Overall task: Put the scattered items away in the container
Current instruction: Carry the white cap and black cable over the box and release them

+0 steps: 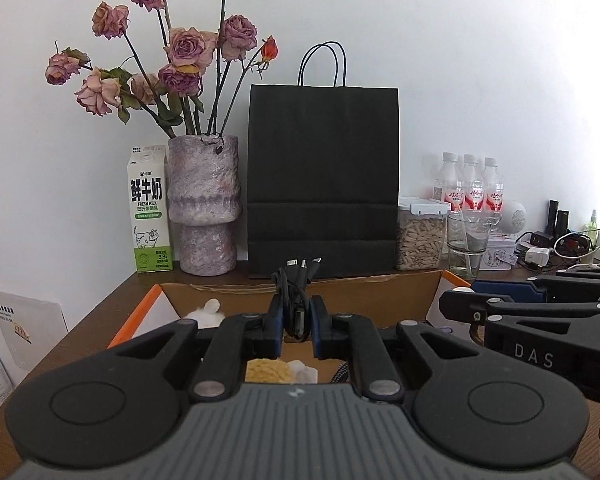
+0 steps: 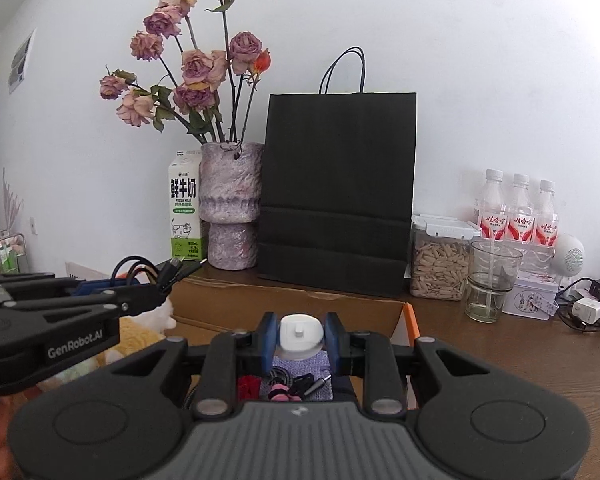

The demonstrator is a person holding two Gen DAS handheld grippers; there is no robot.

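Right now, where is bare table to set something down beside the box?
Bare wood right of the cardboard box, in front of the glass cup and tin. The back row is crowded; chargers clutter the far right.

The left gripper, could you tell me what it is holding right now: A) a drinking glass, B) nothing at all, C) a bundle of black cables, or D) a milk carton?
C: the left gripper is shut on a bundle of black cables, with the plugs sticking up above the cardboard box.
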